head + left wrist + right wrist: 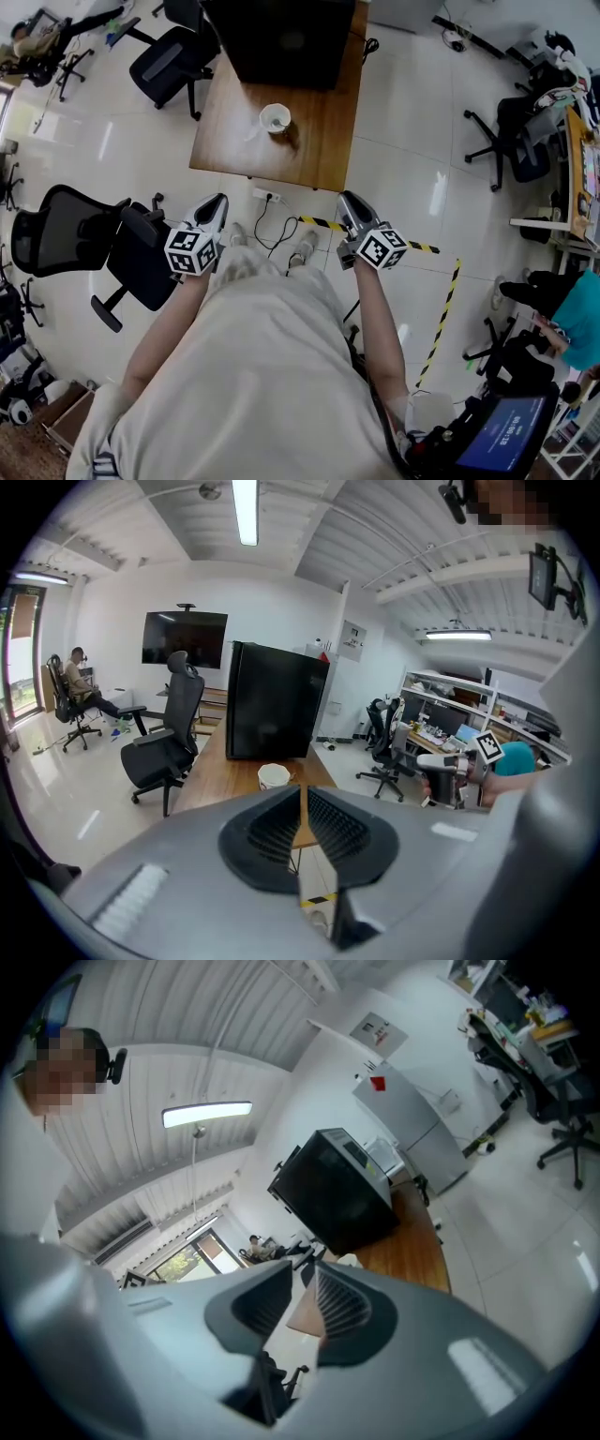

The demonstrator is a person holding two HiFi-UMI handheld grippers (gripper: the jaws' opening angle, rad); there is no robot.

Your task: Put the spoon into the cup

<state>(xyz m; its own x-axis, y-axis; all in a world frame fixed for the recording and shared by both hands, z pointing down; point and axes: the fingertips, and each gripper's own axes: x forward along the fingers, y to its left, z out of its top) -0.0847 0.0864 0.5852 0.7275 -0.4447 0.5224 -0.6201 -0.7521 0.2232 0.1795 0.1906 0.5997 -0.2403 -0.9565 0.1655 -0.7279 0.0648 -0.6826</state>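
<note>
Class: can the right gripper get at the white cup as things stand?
Probably not yet: the right gripper hangs over floor, short of the table, and the cup sits further on. Nothing blocks the way.

We see a wooden worktop (234,122) ahead of the left hand-held gripper (217,202) and the right hand-held gripper (347,199), with a black box (281,37) standing at its far end. A white power strip (266,196) lies on the floor between the two, just under the worktop's near edge. Yellow-and-black tape (323,223) runs on the tiles close by the right one. A black office chair (66,230) stands out to the left of the left one, and another chair (169,61) sits beside the worktop's far left corner. A dark wall screen (185,639) hangs far ahead.
</note>
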